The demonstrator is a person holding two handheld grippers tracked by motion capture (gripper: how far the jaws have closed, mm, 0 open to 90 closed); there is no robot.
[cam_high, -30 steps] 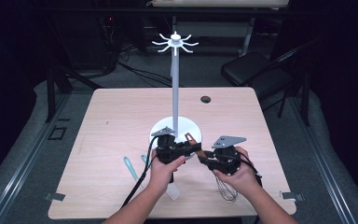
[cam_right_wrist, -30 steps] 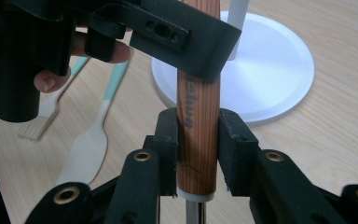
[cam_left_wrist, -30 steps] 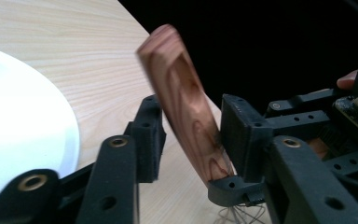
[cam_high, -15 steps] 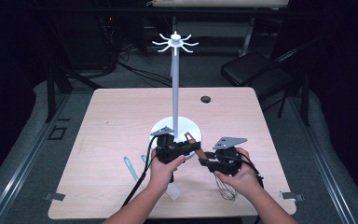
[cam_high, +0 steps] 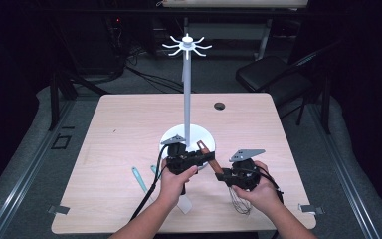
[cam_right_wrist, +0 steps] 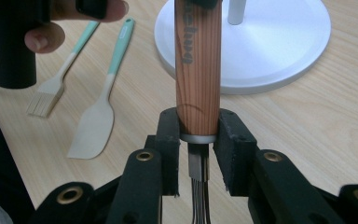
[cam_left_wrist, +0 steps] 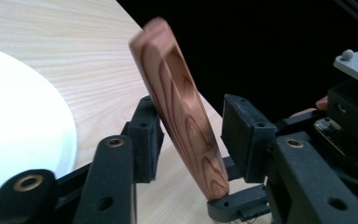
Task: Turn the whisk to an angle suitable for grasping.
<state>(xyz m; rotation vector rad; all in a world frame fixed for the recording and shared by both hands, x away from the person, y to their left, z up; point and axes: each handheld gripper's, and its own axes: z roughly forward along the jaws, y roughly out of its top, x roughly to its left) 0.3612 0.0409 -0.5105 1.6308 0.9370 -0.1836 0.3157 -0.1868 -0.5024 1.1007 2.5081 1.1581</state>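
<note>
Wood-handled whisk [cam_high: 218, 167] is held off the counter [cam_high: 119, 134] between both grippers, just in front of the white stand base [cam_high: 171, 137]. The right gripper [cam_right_wrist: 199, 144] is clamped on the handle at its metal collar, with the wires running down between its jaws. The left gripper [cam_left_wrist: 191, 140] has its jaws apart on either side of the handle's upper end; in the left gripper view one pad appears to touch the wood while a gap stands on the other side.

Risks, as judged:
- If the right gripper lets go before the left has closed, the whisk would probably drop onto the counter.
- The handle is smooth and tapered, so it could slide or swing in a grip at one point.
- The wire head hangs low near the counter edge [cam_high: 189, 231] and might snag there.
- The pole [cam_high: 186, 94] and its hooked top [cam_high: 186, 46] stand close ahead; a careless lift could knock them.

Surface: pale wood-grain counter, with a spatula [cam_right_wrist: 95, 116] and a brush [cam_right_wrist: 58, 79], both teal-handled, lying well apart from the whisk, and a small dark disc [cam_high: 219, 105] far off.

Room: dark, with a chair [cam_high: 271, 74] and cables [cam_high: 144, 74] on a grey floor.
</note>
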